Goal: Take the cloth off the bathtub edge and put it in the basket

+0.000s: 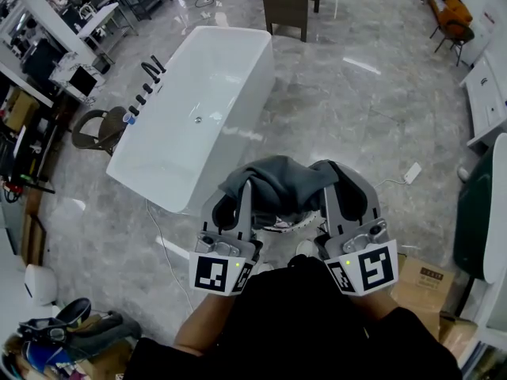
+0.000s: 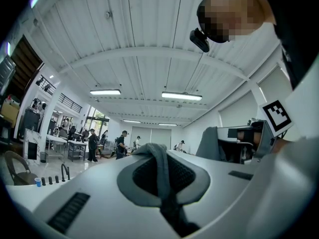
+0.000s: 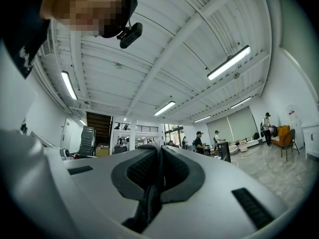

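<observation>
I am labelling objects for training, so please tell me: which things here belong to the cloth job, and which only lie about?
Job in hand:
cloth, clamped by left gripper and right gripper
bathtub

Lying about:
chair
cardboard box
shoes
dark table

Head view, lower centre: whatever sits beneath the cloth [image 1: 277, 182] is covered, bar a pale perforated sliver [image 1: 290, 223] that cannot be identified. A dark green object [image 1: 474, 212] is cut off by the right edge. Left gripper view, left of frame: distant figures [image 2: 92, 144] are too small to make out.
</observation>
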